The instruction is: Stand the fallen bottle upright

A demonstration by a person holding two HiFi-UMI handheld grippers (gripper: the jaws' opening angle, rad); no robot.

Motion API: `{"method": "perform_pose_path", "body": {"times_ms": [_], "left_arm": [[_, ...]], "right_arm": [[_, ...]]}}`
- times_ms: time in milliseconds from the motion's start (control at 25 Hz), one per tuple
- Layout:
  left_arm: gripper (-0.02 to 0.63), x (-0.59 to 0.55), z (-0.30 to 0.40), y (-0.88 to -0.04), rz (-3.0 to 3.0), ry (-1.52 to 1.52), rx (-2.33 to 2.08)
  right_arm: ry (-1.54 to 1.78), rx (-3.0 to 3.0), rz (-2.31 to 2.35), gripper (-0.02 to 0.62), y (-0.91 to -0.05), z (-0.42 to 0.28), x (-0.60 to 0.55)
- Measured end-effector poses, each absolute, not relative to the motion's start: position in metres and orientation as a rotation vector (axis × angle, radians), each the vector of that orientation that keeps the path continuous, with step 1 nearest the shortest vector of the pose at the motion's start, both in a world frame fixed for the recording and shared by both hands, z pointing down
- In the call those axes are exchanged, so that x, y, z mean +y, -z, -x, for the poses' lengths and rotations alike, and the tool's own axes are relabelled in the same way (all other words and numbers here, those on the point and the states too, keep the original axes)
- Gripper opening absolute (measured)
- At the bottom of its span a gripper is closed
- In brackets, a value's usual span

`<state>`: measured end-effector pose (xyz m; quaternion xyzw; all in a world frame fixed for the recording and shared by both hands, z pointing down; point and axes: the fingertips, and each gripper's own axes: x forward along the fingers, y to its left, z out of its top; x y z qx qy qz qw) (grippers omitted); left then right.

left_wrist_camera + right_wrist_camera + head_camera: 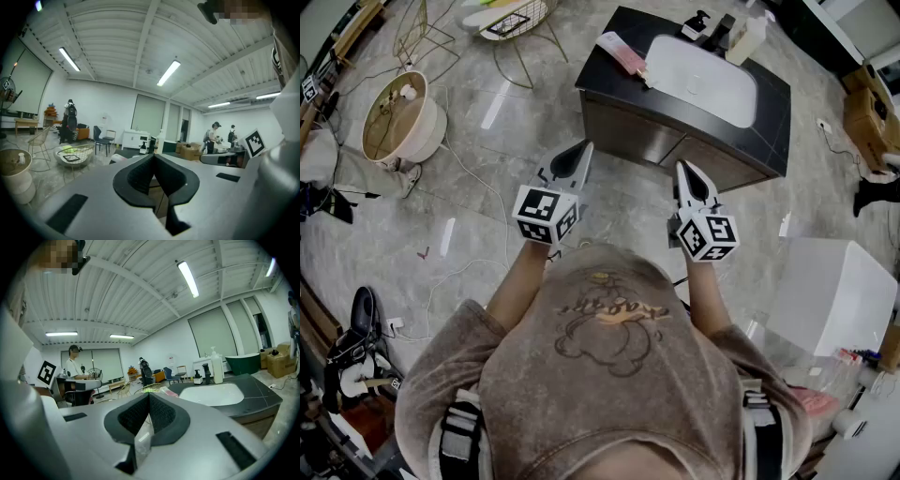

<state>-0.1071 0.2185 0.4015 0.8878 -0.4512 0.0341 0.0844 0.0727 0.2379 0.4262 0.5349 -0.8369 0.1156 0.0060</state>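
The fallen bottle point(621, 52) is pinkish white and lies on its side on the black vanity counter point(769, 94), left of the white sink point(703, 80). In the right gripper view the bottle point(169, 390) shows beyond the jaw tips, beside the sink point(213, 393). My left gripper point(583, 150) and right gripper point(683, 169) hang side by side over the floor, short of the vanity's front. Both point toward it, nearly level. The left gripper point(153, 157) is shut on nothing. The right gripper point(149, 396) also has its pads together with nothing between them.
An upright white pump bottle point(746, 41) and a dark dispenser point(698, 23) stand behind the sink. A beige round bin point(398, 120) and a wire chair point(514, 21) stand far left. A white box point(836, 296) sits to the right. Cables cross the floor. People work in the background.
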Motion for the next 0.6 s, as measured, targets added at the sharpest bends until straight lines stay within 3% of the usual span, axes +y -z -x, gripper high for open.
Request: {"method": "perform_pose_path", "body": {"times_ms": [600], "left_arm": [[0.018,0.196,0.130,-0.415,-2.705,-0.095,-1.258]], "right_arm": [[-0.407,-2.598,-1.768,0.000,-0.445,-0.049,0.233]]}}
